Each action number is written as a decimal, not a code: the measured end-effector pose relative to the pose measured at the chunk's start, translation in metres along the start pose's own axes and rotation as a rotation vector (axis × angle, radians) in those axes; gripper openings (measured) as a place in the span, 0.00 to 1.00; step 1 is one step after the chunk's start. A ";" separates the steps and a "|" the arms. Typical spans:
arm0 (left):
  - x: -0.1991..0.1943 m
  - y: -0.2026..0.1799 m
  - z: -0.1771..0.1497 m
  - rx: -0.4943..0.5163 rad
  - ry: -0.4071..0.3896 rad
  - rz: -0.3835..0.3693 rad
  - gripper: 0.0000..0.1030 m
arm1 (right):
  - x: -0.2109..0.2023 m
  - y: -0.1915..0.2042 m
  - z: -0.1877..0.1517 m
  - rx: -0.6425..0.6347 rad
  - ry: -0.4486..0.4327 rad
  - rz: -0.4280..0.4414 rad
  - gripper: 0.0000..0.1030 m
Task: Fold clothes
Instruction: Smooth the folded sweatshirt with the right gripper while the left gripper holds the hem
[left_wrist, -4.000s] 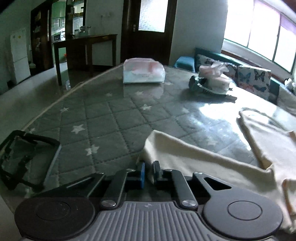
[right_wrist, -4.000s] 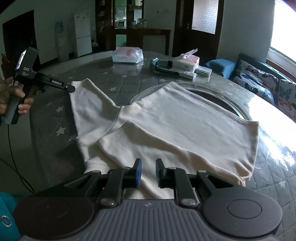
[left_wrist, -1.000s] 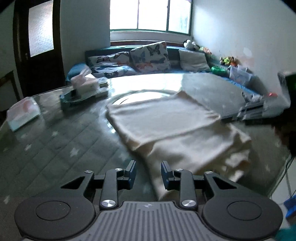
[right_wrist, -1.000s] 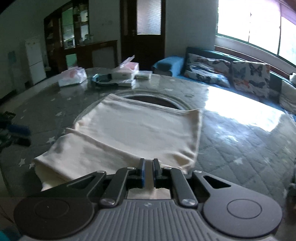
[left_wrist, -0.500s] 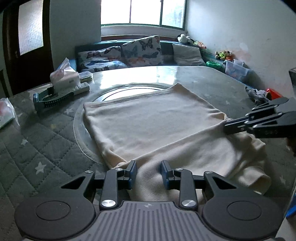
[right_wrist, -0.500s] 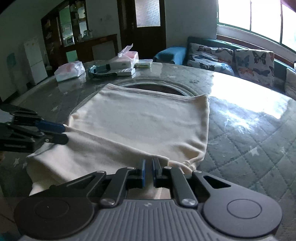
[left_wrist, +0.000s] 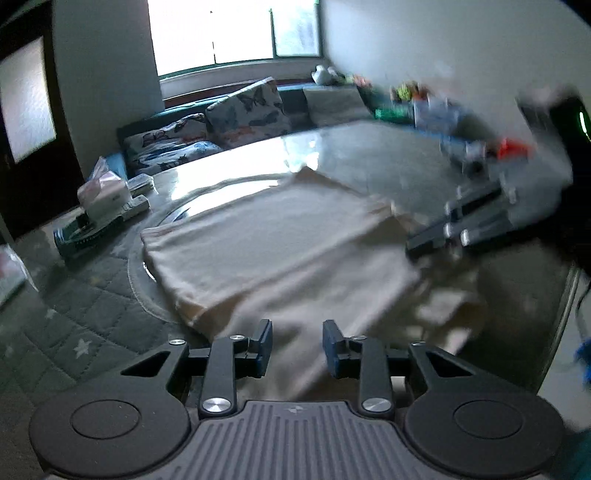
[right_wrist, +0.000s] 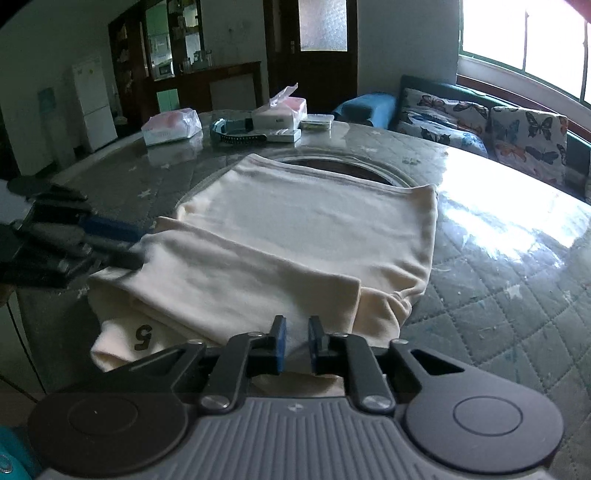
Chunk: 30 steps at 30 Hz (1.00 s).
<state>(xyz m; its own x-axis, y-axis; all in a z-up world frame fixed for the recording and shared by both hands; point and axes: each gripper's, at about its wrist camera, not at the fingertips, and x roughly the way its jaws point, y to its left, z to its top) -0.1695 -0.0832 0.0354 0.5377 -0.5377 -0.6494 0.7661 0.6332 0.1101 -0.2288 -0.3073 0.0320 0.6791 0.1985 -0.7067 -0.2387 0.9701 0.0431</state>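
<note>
Right tool (right_wrist: 294, 345) — jaws now slightly parted, cream garment (right_wrist: 295, 236) released; left tool (left_wrist: 297, 343) wide as before; fold lies flat on tabletop (right_wrist: 517, 280).

The left wrist view is smeared with motion: the right gripper (left_wrist: 436, 236) over the cloth's (left_wrist: 280, 243) far corner is a grey blur, its finger gap unreadable. Clutter (left_wrist: 413, 99) beyond it is only coloured streaks. The cloth's near edge hides beneath the left gripper (left_wrist: 297, 345).
</note>
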 end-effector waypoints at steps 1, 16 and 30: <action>0.002 -0.004 -0.003 0.016 0.010 0.017 0.33 | 0.001 0.000 0.000 -0.001 0.003 -0.005 0.15; -0.017 -0.022 -0.017 0.112 0.007 0.030 0.36 | -0.018 0.016 0.005 -0.005 -0.030 0.060 0.24; -0.019 0.003 0.006 0.026 -0.045 0.057 0.06 | -0.008 0.078 0.006 -0.121 -0.007 0.273 0.26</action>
<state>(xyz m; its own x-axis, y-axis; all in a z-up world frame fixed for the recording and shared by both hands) -0.1754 -0.0745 0.0530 0.5957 -0.5257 -0.6073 0.7421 0.6494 0.1657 -0.2488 -0.2320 0.0447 0.5831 0.4517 -0.6753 -0.4943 0.8569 0.1463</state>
